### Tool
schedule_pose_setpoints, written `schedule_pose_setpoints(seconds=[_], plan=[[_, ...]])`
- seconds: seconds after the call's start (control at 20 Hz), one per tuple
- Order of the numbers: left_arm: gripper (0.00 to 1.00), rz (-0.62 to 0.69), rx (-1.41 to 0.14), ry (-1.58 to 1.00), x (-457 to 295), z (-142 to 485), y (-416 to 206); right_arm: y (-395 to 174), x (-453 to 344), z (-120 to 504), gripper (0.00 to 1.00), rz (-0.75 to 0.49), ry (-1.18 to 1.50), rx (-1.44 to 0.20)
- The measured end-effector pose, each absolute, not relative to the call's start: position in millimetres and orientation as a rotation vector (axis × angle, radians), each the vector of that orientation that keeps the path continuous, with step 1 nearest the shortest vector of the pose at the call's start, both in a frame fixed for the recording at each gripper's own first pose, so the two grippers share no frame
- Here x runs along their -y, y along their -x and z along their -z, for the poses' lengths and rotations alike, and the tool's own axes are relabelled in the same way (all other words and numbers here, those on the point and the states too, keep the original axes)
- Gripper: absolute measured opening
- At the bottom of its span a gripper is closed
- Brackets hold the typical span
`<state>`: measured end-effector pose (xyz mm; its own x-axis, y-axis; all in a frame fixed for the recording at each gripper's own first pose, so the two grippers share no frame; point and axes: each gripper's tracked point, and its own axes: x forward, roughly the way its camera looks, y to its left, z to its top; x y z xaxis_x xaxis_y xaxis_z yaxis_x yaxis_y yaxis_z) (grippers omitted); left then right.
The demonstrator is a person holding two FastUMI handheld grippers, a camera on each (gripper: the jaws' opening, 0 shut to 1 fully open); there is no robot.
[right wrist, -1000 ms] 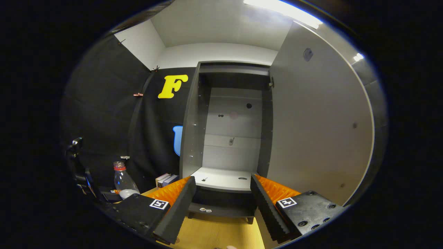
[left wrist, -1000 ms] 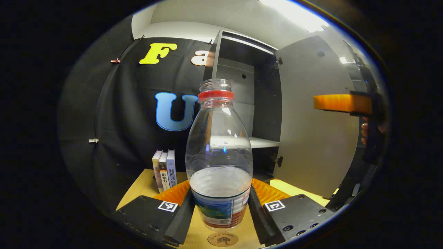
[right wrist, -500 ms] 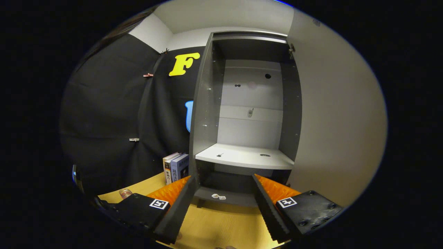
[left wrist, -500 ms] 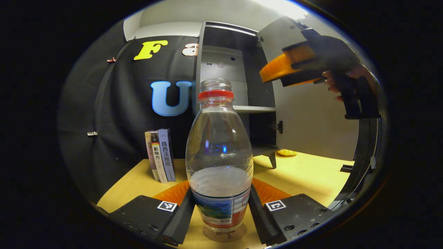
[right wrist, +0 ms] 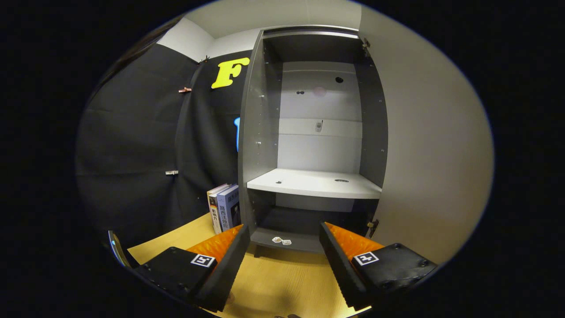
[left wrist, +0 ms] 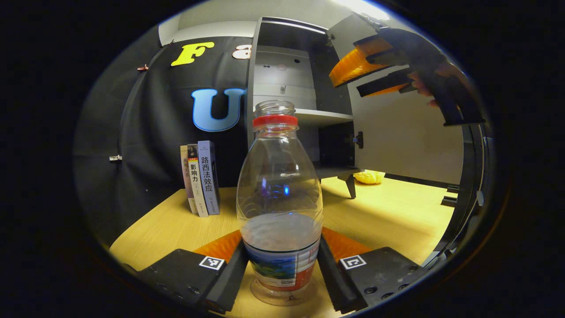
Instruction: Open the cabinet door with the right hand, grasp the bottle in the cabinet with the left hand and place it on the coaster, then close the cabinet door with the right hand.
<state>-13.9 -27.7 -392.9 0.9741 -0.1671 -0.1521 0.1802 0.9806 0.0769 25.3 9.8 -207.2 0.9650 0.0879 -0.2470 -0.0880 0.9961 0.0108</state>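
1. Between the left gripper (left wrist: 282, 265) fingers, the water bottle (left wrist: 280, 207) stands upright, clamped, base seemingly on the coaster (left wrist: 282, 298).
2. Right gripper (right wrist: 282, 260), jaws apart and empty, faces the cabinet (right wrist: 315, 132); the open door (right wrist: 423, 145) lies to its right, nearer than the left gripper.

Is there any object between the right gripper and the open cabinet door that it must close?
Nothing visible. The right gripper has open jaws, and the cabinet door stands beside it, unobstructed.
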Motion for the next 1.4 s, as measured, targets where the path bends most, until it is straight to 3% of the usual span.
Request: schedule_pose_setpoints(seconds=[0.45,0.7,0.85,1.4], plan=[[0.82,0.216,-0.179,-0.14,30.8,416.3,17.4,-29.2,-5.5,222.7,0.98,-0.101,0.013,-0.29],[0.89,0.208,-0.17,-0.14,28.8,407.5,16.2,-27.1,-10.8,231.6,0.98,-0.12,0.006,-0.318],[0.95,0.199,-0.157,-0.114,27.5,389.5,12.8,-25.3,-13.7,230.4,0.98,-0.127,0.014,-0.321],[0.95,0.237,-0.039,-0.133,34.3,269.5,12.5,-18.9,-1.4,168.7,0.98,-0.067,-0.013,-0.256]])
